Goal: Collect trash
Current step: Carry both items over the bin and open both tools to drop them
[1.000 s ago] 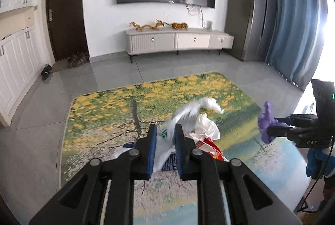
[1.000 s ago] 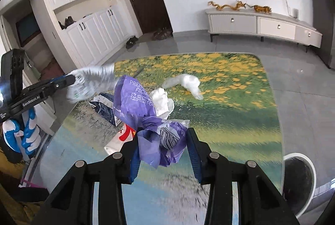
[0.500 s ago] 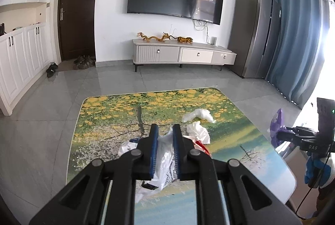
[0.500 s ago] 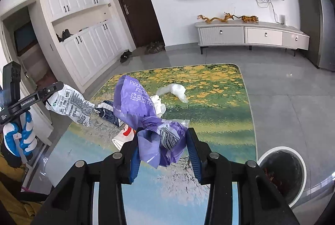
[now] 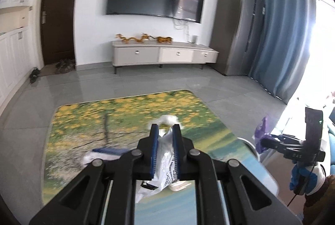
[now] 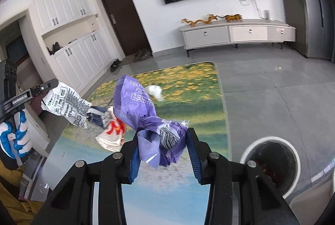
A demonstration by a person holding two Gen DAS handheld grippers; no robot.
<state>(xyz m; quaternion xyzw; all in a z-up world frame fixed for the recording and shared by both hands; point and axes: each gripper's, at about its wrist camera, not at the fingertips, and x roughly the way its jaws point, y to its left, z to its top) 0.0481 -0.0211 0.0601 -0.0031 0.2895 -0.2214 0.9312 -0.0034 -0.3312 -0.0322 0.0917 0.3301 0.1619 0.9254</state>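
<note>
My left gripper (image 5: pixel 165 130) is shut on a white printed wrapper (image 5: pixel 165 170), which hangs above the table; from the right wrist view the same wrapper (image 6: pixel 67 106) dangles from the left gripper (image 6: pixel 54 83) at the left. My right gripper (image 6: pixel 162 137) is shut on a crumpled purple tissue pack wrapper (image 6: pixel 138 105), lifted off the table. It shows small at the right of the left wrist view as the purple wrapper (image 5: pixel 260 130). On the table lie a red-and-white wrapper (image 6: pixel 112 135), a dark blue packet (image 6: pixel 98 115) and a white crumpled tissue (image 6: pixel 155 92).
The table (image 6: pixel 188 99) has a flower-and-lake print top. A white round trash bin (image 6: pixel 272 162) stands on the grey floor just right of the table. A gloved hand (image 6: pixel 15 137) holds the left gripper. A TV cabinet (image 5: pixel 165 55) lines the far wall.
The left gripper closed on the white wrapper and lifted it up off the pile. The right gripper carried the purple wrapper rightward, bringing the trash bin further into its view.
</note>
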